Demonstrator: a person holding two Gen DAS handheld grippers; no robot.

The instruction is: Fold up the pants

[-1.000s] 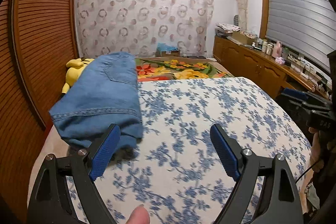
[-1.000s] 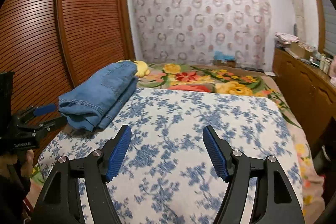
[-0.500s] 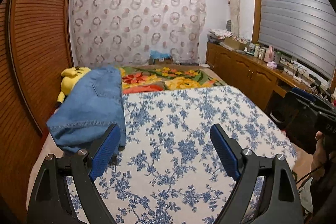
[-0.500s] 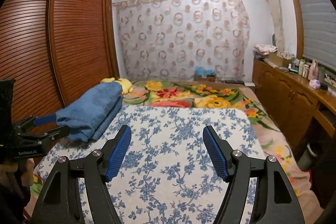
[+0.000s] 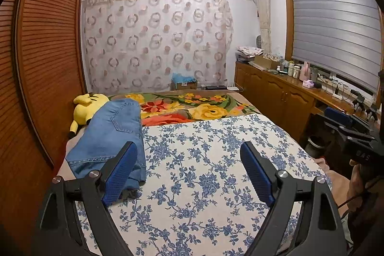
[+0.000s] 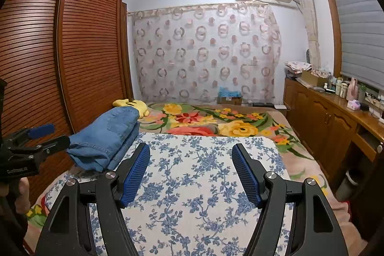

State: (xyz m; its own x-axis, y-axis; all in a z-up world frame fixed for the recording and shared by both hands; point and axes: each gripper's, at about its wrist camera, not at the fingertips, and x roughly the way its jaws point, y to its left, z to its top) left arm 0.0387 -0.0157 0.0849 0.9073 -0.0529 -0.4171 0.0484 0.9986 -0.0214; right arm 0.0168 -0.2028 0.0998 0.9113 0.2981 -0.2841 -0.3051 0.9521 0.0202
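Folded pants on the bed, both my claws empty above it.

My left gripper [image 5: 188,160] hangs over the blue-flowered sheet [image 5: 211,160] with its blue pads spread wide and nothing between them. My right gripper [image 6: 190,164] is likewise spread apart and empty over the same sheet. The blue denim pants [image 5: 112,133] lie folded in a stack along the bed's left edge, by the slatted wooden wardrobe [image 5: 45,59], their far end touching a yellow plush toy [image 5: 87,107]. From the left view the pants sit just behind my left pad; from the right view they lie left of the gripper, apart from it.
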